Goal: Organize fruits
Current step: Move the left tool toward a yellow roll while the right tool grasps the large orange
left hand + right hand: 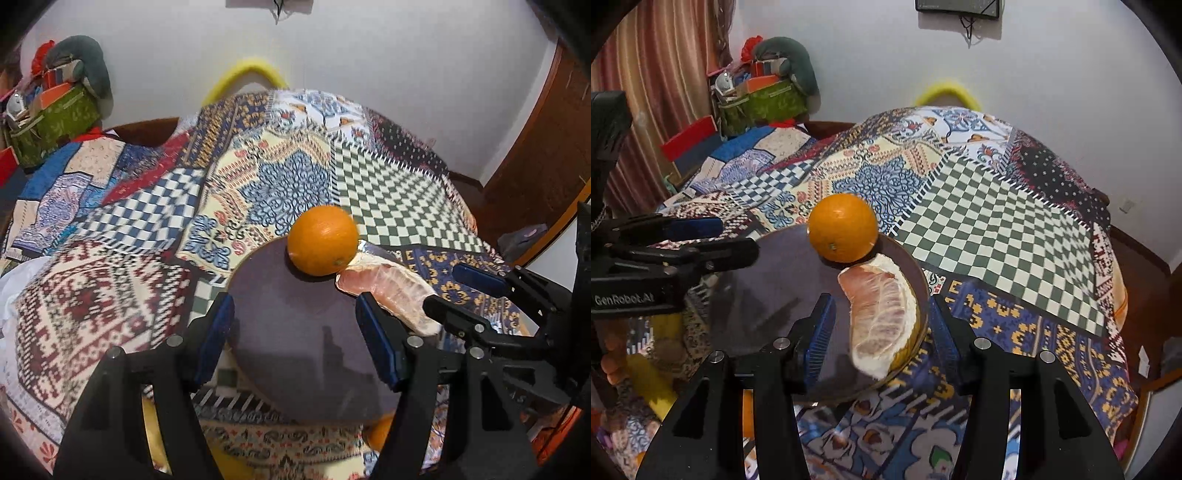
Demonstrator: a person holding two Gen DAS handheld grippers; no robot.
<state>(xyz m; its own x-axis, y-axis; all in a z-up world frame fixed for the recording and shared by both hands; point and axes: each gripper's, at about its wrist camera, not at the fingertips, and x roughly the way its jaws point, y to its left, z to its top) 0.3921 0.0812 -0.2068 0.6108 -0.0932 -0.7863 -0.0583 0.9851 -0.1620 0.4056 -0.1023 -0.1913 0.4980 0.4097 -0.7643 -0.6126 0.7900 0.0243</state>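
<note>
Two fruits on plate (768,295): orange (843,228) at 12 o'clock, pomelo segment (882,314) at 3. Left gripper (295,339) and right gripper (881,332) both open, empty. Likely next: fetch another fruit.

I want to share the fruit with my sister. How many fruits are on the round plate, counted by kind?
Whole orange: 1
Peeled pomelo wedge: 1
Total on the dark plate: 2
Another orange thing peeks out below the plate's near edge, too hidden to name, so it isn't counted.
</note>
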